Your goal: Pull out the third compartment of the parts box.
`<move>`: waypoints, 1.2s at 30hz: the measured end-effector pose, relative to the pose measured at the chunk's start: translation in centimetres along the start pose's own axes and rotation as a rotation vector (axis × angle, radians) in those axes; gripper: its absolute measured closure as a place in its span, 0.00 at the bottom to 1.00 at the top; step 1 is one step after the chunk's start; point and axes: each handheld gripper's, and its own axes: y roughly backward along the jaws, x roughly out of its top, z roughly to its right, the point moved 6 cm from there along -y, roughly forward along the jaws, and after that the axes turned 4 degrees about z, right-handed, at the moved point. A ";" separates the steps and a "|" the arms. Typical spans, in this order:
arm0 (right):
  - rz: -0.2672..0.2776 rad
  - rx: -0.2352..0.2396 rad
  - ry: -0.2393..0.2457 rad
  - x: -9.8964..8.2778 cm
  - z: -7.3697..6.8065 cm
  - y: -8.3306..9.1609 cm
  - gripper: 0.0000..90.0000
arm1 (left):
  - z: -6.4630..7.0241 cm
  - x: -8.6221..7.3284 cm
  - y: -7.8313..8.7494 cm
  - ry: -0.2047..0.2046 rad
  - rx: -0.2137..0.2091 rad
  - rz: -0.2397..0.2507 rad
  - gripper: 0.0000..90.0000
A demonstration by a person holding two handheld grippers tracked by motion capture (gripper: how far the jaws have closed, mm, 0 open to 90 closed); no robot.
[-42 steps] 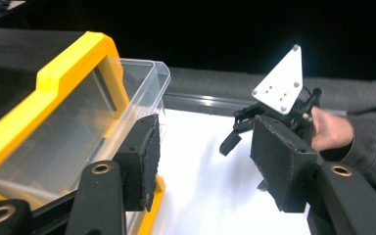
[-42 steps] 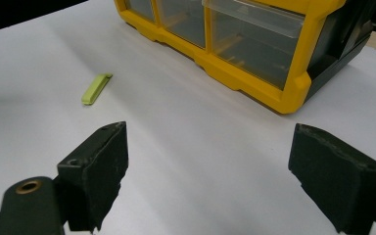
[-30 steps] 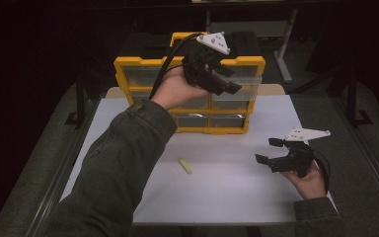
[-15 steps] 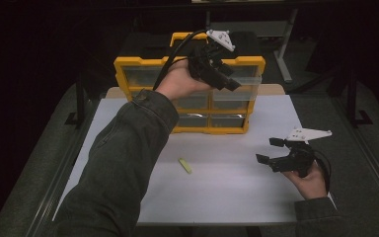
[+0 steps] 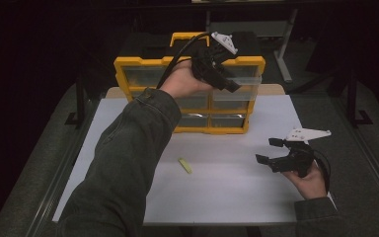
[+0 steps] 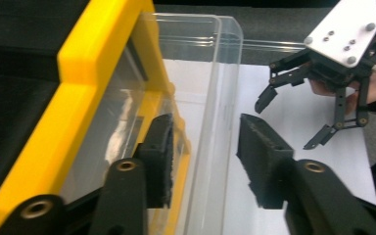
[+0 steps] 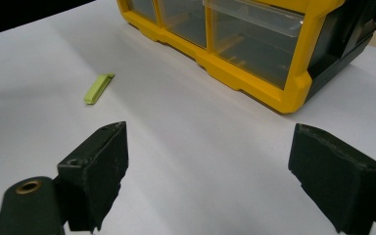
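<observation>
Now left gripper (image 6: pixel 203 164) jaws, just closing, straddle front wall of clear plastic drawer (image 6: pixel 215 88) in yellow organiser (image 5: pixel 190 94); right gripper (image 5: pixel 271 151) spread, near organiser.

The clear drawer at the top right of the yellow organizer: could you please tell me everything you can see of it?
The drawer is clear plastic with rounded corners and looks empty. It sticks partly out of the top right slot of the yellow organizer, level, above the white sheet. The left tool straddles its front wall, one jaw inside, one in front; the jaws have just been closing, but a gap still shows at the outer pad. The other drawers look pushed in.
</observation>
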 end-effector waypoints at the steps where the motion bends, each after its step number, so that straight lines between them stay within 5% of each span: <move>1: 0.000 0.000 0.000 0.0 0.0 0.0 0.16 | 0.0 0.0 0.0 0.004 -0.003 -0.002 0.67; 9: -0.001 0.005 0.001 0.0 0.0 0.0 0.16 | 0.0 -0.1 0.0 0.009 -0.036 -0.001 0.80; 36: 0.002 0.007 0.005 0.0 -0.2 -0.1 0.16 | 2.7 0.0 0.9 -0.006 -0.103 0.029 0.83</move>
